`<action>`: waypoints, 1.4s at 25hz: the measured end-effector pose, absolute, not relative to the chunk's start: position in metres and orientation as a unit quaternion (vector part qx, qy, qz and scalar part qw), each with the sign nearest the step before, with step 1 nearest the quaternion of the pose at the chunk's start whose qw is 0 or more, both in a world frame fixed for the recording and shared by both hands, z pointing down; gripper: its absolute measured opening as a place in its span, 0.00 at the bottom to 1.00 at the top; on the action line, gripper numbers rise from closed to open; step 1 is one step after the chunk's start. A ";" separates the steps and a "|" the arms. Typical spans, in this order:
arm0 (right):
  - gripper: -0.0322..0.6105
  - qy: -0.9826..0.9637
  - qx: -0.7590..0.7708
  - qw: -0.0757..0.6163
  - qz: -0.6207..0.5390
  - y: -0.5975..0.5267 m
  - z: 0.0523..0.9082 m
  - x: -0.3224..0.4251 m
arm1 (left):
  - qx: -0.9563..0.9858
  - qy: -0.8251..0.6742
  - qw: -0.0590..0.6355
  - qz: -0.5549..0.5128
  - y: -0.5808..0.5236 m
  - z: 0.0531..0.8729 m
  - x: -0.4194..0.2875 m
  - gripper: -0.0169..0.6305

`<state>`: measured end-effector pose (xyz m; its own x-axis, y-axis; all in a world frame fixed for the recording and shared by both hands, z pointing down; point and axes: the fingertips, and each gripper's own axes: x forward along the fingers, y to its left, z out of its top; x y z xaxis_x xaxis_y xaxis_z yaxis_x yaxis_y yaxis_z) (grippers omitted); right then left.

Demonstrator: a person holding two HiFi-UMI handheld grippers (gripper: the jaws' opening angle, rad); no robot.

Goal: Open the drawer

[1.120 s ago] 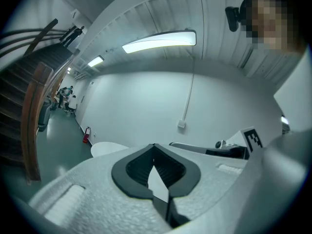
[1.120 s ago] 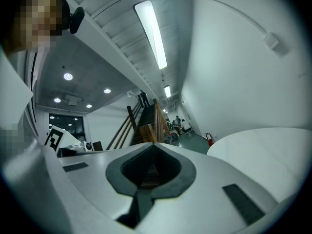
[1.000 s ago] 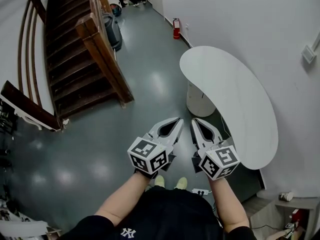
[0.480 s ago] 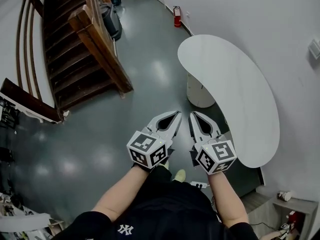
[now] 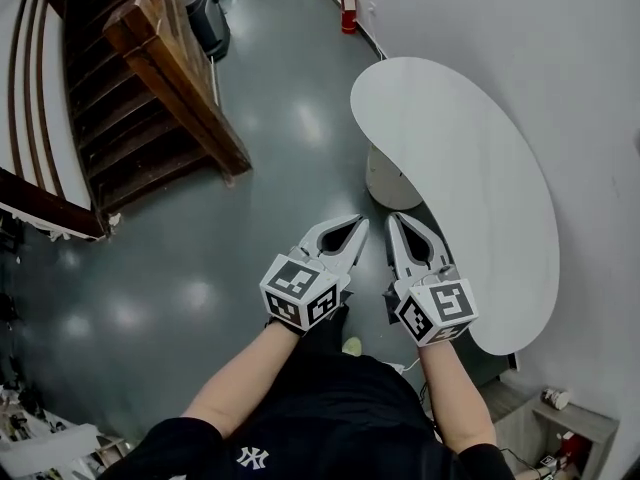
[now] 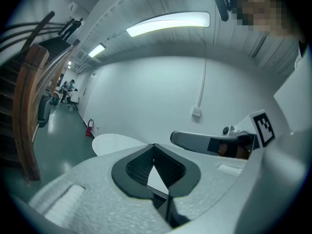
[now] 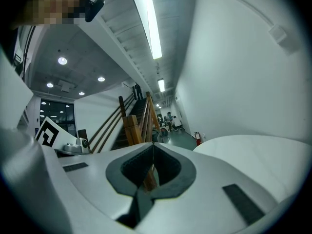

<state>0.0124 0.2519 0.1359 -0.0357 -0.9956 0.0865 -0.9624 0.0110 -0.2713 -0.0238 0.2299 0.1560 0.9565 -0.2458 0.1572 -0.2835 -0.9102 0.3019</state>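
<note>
No drawer shows in any view. In the head view my left gripper [image 5: 361, 221] and right gripper [image 5: 393, 218] are held side by side in front of the person's body, above the grey floor, both pointing away. Each is shut with nothing between its jaws. The left gripper view shows its own shut tips [image 6: 154, 145] aimed at the white wall, with the right gripper [image 6: 209, 143] beside them. Seen from the right gripper view, the shut tips [image 7: 152, 145] point towards the staircase.
A white kidney-shaped table [image 5: 470, 178] on a round pedestal [image 5: 388, 183] stands just ahead to the right, against the white wall. A wooden staircase [image 5: 130, 98] rises at the left. A fire extinguisher [image 5: 348, 10] stands far along the wall. A low shelf [image 5: 560, 418] is at bottom right.
Both grippers moved together, still shut and side by side. The floor, staircase and extinguisher have slid upward in the head view, and the table's near end now lies beside the right gripper.
</note>
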 end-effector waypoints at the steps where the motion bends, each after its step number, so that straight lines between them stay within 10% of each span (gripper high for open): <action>1: 0.07 0.706 -0.693 0.063 -0.131 0.239 0.140 0.019 | 0.976 -0.131 0.162 0.058 0.217 0.161 -0.017 0.04; 25: 0.08 0.733 -0.669 -0.020 -0.120 -0.030 0.318 0.109 | 0.978 -0.093 0.134 0.129 -0.056 0.471 0.135 0.05; 35: 0.08 0.747 -0.654 -0.036 -0.113 -0.057 0.405 0.132 | 0.978 -0.069 0.119 0.156 -0.096 0.607 0.194 0.22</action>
